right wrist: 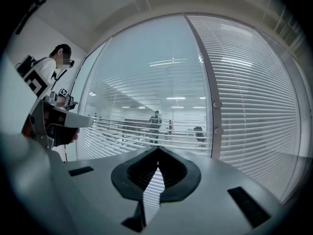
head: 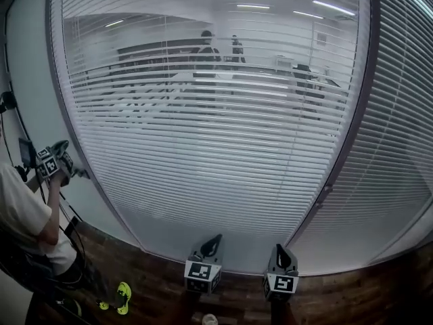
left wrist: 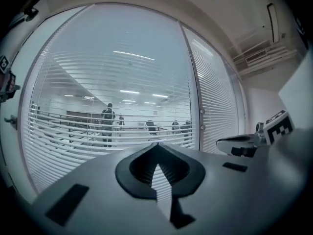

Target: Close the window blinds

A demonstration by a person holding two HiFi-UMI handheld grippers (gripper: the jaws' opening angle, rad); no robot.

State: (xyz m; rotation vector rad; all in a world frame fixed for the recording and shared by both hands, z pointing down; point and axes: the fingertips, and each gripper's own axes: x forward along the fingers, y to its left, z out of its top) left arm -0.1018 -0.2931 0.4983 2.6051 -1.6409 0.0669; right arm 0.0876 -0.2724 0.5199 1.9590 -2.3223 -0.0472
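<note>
White horizontal window blinds (head: 216,127) hang over a wide glass pane, their slats tilted apart so the room beyond shows through. A second blind (head: 399,147) covers the pane to the right of the grey mullion (head: 352,127). My left gripper (head: 215,240) and right gripper (head: 281,249) stand side by side low in the head view, short of the glass and pointing at it. Both are shut with nothing between the jaws. Each gripper view looks over closed tips at the blinds (left wrist: 122,131) (right wrist: 146,126). The left gripper (left wrist: 156,146) sees the right one (left wrist: 244,143) beside it.
A person in a white shirt (head: 27,222) stands at the far left by the wall, holding another marked gripper (head: 53,162). Yellow-green shoes (head: 122,296) rest on the brown wood floor (head: 352,303). Figures and desks show beyond the glass (head: 206,53).
</note>
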